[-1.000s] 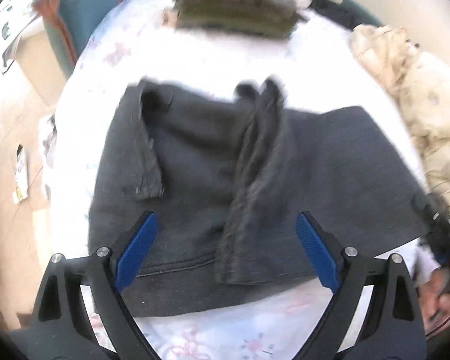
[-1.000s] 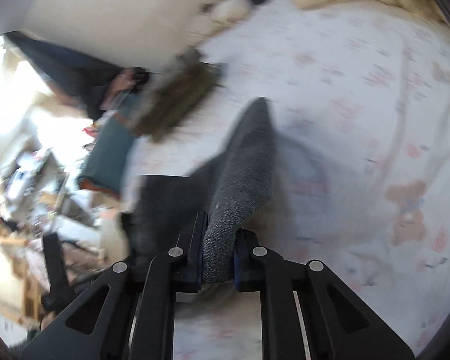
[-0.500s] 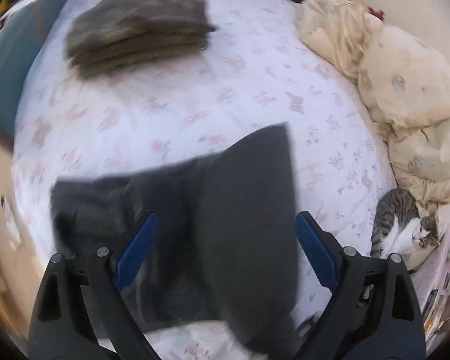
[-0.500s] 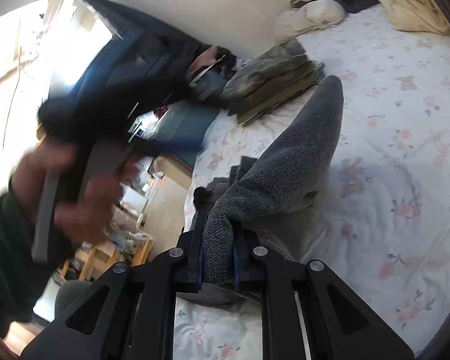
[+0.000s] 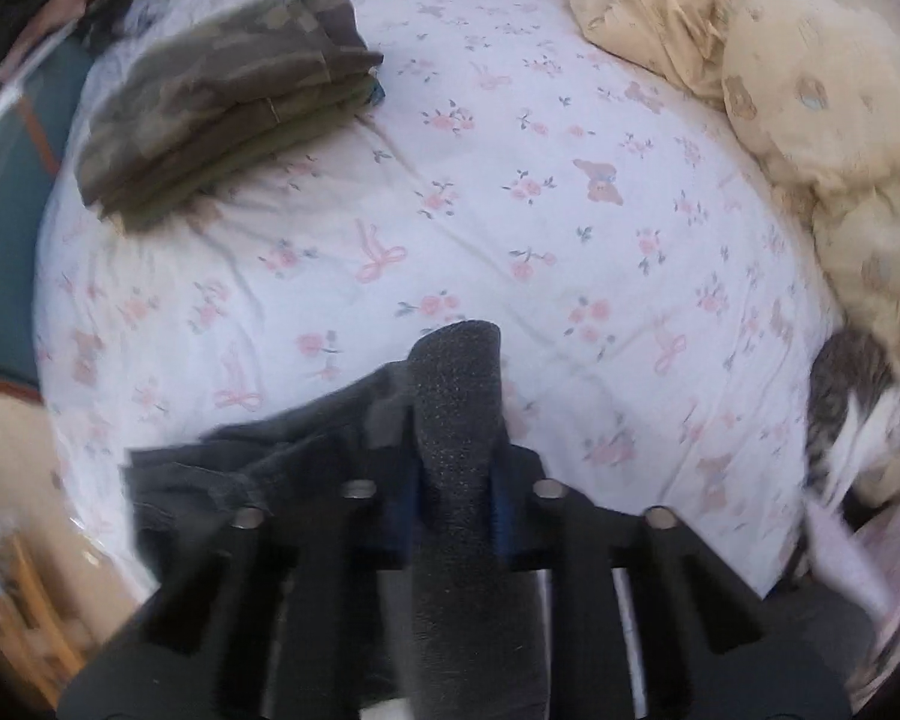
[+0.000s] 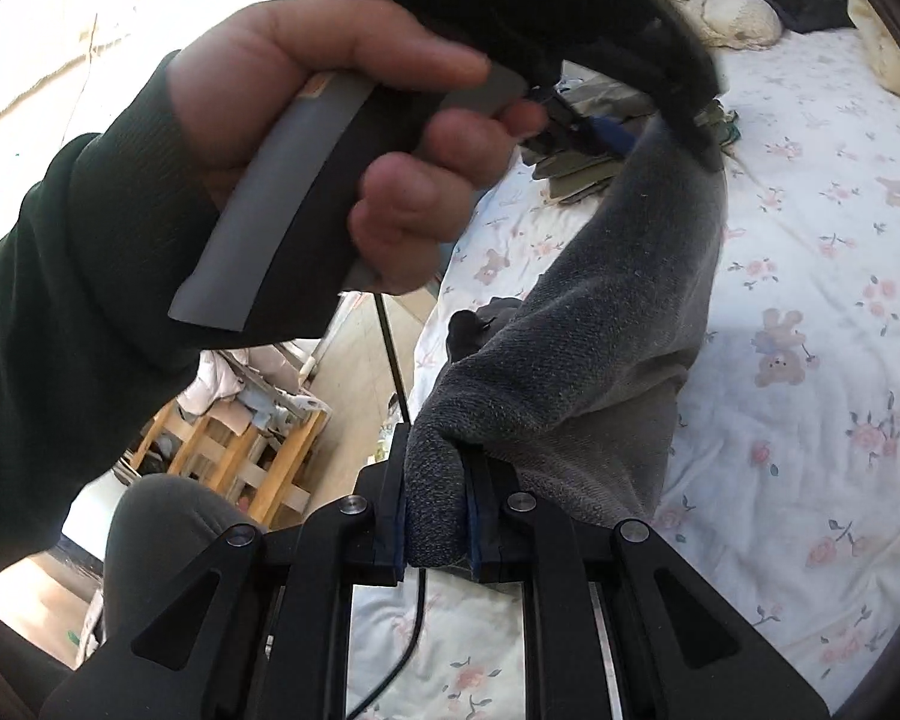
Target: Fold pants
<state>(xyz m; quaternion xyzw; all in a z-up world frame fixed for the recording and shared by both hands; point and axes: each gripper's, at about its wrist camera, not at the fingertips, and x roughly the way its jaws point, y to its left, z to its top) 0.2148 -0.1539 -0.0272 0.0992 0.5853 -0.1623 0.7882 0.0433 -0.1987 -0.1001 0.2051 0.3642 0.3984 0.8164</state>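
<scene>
Closing on the grey pants (image 5: pixel 456 420), left tool (image 5: pixel 453 498); only the right view shows right tool (image 6: pixel 435 516) clamping them

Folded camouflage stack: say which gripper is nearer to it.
Left. The left gripper hangs just before the camouflage stack; the right gripper holds the pants farther back.

Pants (image 5: pixel 456 420) in my grippers: dark grey, flecked weave. Bedsheet (image 5: pixel 510 192): white, pink florals, bows, bears. Far left, folded stack (image 5: pixel 222 96): olive camouflage. Right, duvet (image 5: pixel 810 108): cream. Gripper pads (image 6: pixel 473 516): blue. My sleeve (image 6: pixel 60 300): dark green.
</scene>
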